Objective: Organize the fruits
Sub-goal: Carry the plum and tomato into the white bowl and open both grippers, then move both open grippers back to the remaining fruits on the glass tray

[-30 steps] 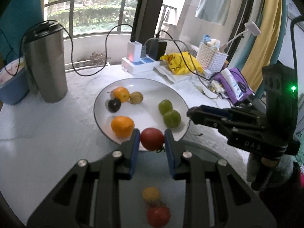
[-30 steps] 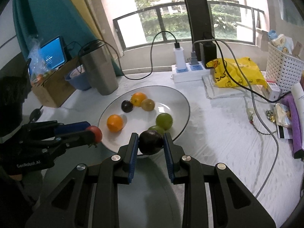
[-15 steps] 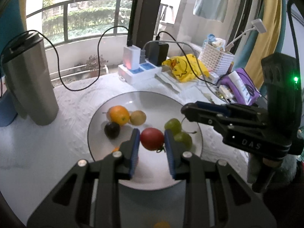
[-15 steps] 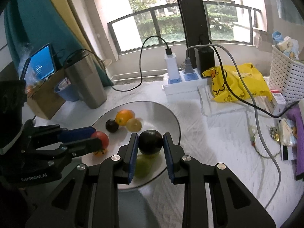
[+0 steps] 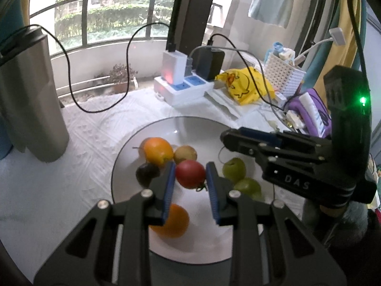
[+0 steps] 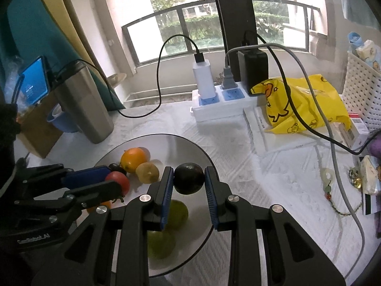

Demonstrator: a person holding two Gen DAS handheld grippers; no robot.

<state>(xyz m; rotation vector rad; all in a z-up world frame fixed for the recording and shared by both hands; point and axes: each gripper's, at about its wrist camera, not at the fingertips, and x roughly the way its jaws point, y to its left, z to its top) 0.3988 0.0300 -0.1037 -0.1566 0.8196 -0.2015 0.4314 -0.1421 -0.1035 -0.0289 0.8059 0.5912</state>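
My left gripper [image 5: 190, 178] is shut on a red tomato [image 5: 190, 174] and holds it above the white plate [image 5: 190, 124]. My right gripper [image 6: 188, 178] is shut on a dark plum [image 6: 189, 178] above the same plate [image 6: 166, 140]. On the plate lie two oranges [image 5: 158, 150] [image 5: 172, 222], a brown kiwi [image 5: 185, 153], a dark plum [image 5: 146, 174] and two green fruits [image 5: 234, 169] [image 5: 247, 186]. The right gripper's arm [image 5: 285, 157] reaches over the plate's right side. The left gripper with the tomato also shows in the right wrist view [image 6: 117, 181].
A steel thermos [image 5: 26, 100] stands left of the plate, a blue cup [image 6: 59, 119] behind it. A power strip with chargers [image 6: 221, 104], cables, a yellow duck bag [image 6: 302, 104] and a white basket [image 6: 364, 90] crowd the back right. A phone [image 6: 34, 83] stands far left.
Both grippers have moved forward over the plate with their fruits still held. The plate fruits now lie nearer and lower in both views.
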